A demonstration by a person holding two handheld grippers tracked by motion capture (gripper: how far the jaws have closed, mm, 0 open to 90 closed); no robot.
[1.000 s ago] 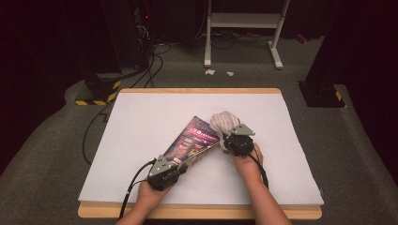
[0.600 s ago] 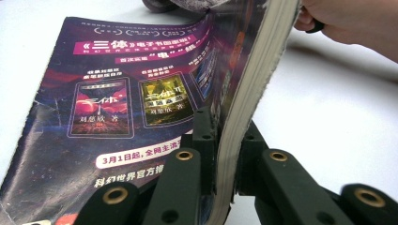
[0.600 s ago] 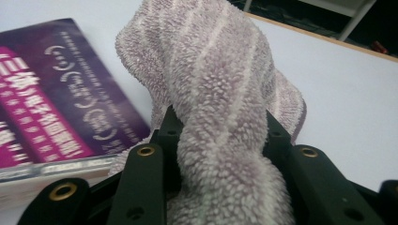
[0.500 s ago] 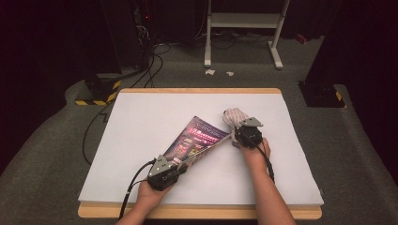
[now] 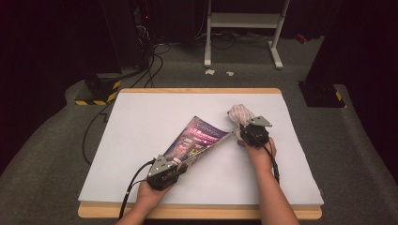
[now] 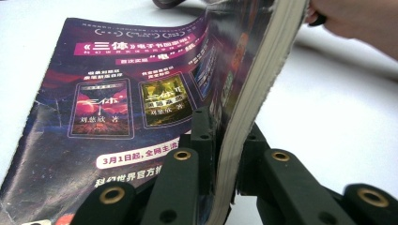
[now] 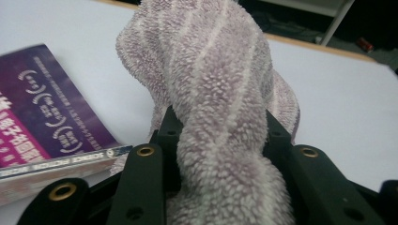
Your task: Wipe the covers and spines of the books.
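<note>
high view: a magazine point(image 5: 199, 138) with a dark purple cover lies open near the middle of a white table point(image 5: 141, 117); its near pages are raised as a bundle. the left gripper point(image 5: 174, 166) is clamped on the near edge of that bundle; in the left gripper view the jaws press the page stack point(image 6: 244, 93) from both sides, the cover page point(image 6: 108, 103) lying flat on the table to the left. the right gripper point(image 5: 244, 133) is closed on a bunched pale lilac terry cloth point(image 5: 240, 114), which sits just beside the magazine's far right corner; in the right gripper view the cloth point(image 7: 216, 103) fills the gap between the jaws and stands above them.

judged step: wiping, with the pages held clear by the left gripper. to do it well, keep the left grip steady and low so the thin pages do not tear or slip, bring the cloth down until its loose end meets the surface, and stroke away from the clamped edge, not toward it, so nothing buckles.
</note>
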